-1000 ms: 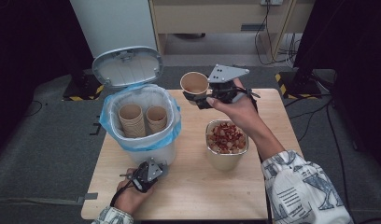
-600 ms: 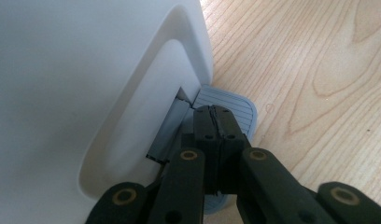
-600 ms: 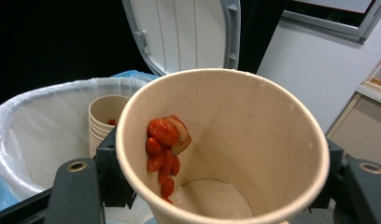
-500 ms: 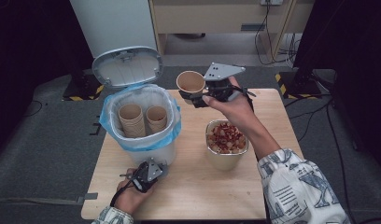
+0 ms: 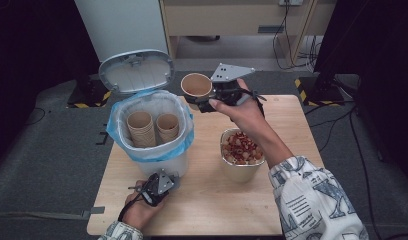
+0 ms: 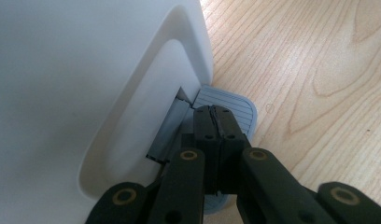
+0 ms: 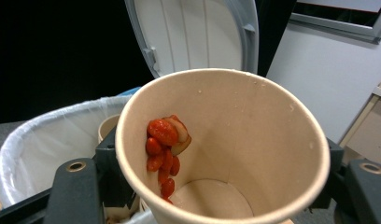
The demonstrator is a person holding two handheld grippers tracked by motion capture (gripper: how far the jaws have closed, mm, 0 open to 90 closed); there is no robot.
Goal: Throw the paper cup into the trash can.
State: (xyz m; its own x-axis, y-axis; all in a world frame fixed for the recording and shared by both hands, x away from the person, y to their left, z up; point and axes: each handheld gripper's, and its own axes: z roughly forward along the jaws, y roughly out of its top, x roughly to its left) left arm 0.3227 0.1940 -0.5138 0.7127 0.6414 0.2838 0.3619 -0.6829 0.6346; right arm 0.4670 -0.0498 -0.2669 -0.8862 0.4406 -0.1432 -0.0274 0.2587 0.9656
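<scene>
Metal bowl (image 5: 240, 165) on right half of wooden tabletop (image 5: 292, 120), filled with red and pale food pieces, possibly sliced fruit; view too coarse to tell. Grey floor (image 5: 47, 145) surrounds tabletop. Black cables (image 5: 342, 107) trail over floor at far right. Pale cabinet (image 5: 232, 17) stands far behind.

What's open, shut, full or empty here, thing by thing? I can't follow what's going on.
Bin lid: up, open.
Bin: lined with a blue bag, two stacks of paper cups standing inside.
Pedal: under the left tool, whose jaws are shut.
Paper cup: gripped by the right tool, near the bin, nearly empty, some red bits stuck to its inner wall.
Metal container: upright on the table, full of red food scraps.
</scene>
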